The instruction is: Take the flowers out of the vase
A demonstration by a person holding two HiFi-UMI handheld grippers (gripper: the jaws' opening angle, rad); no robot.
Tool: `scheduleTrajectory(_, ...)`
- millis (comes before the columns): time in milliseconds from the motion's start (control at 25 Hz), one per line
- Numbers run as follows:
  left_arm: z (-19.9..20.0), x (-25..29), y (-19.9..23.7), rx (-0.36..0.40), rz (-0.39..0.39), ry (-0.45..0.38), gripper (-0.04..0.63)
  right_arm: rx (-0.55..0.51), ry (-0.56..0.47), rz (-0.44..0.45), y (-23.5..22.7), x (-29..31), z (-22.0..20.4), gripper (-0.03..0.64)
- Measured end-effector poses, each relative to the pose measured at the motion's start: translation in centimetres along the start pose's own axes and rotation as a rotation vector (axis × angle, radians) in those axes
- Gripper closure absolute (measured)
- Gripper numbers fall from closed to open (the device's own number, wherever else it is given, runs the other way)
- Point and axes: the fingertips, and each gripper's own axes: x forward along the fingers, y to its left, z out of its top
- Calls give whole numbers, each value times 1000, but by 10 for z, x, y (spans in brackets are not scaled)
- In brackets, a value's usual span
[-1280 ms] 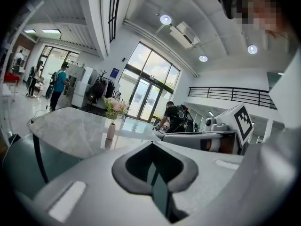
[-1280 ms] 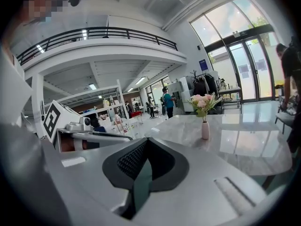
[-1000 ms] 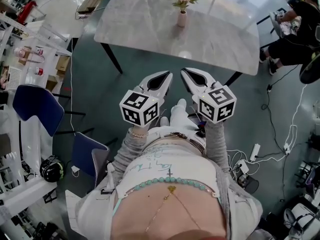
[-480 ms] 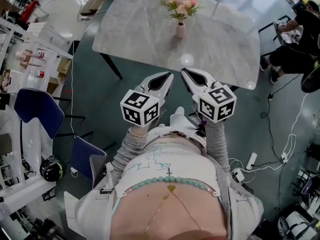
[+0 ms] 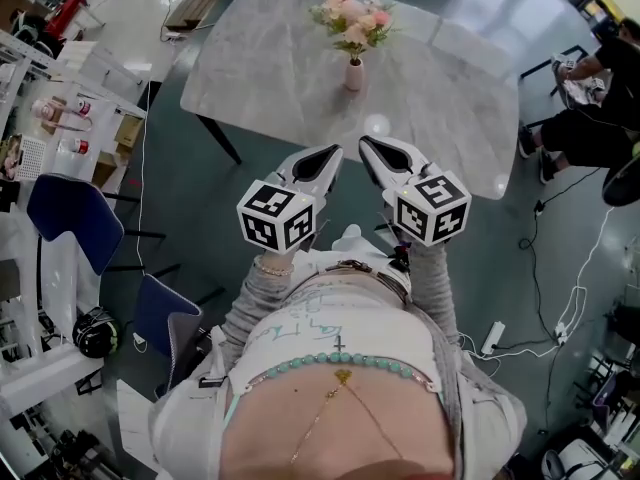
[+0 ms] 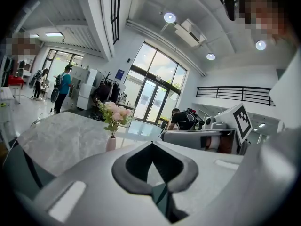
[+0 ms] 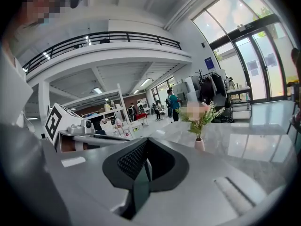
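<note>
A small pink vase [image 5: 354,74] with pink flowers [image 5: 350,20] stands upright on the grey marble table [image 5: 270,68], toward its far side. My left gripper [image 5: 325,158] and right gripper [image 5: 375,153] are side by side in front of my body, short of the table's near edge and well away from the vase. Both are shut with nothing between the jaws. In the left gripper view the vase [image 6: 111,143] and flowers [image 6: 113,114] appear beyond the closed gripper [image 6: 153,143]. In the right gripper view the vase [image 7: 199,144] sits right of the closed gripper [image 7: 146,141].
Two blue chairs [image 5: 75,218] [image 5: 170,318] and a helmet [image 5: 95,333] are on the floor at the left. White shelving [image 5: 40,118] lines the left edge. A seated person [image 5: 590,118] is at the table's right end. Cables [image 5: 560,298] trail across the floor at the right.
The table and vase have drifted down the head view, closer to me. Both grippers keep the same pose in front of my body and stay shut.
</note>
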Motion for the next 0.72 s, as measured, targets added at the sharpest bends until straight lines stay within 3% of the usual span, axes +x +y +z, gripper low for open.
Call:
scheduleTrajectory(360, -2, 16, 6, -29, 21, -7, 594, -16, 20, 15, -18, 4, 0, 592)
scheduleTrajectory(720, 7, 24, 25, -1, -3, 9, 594, 8, 18, -15, -27, 21, 3, 592)
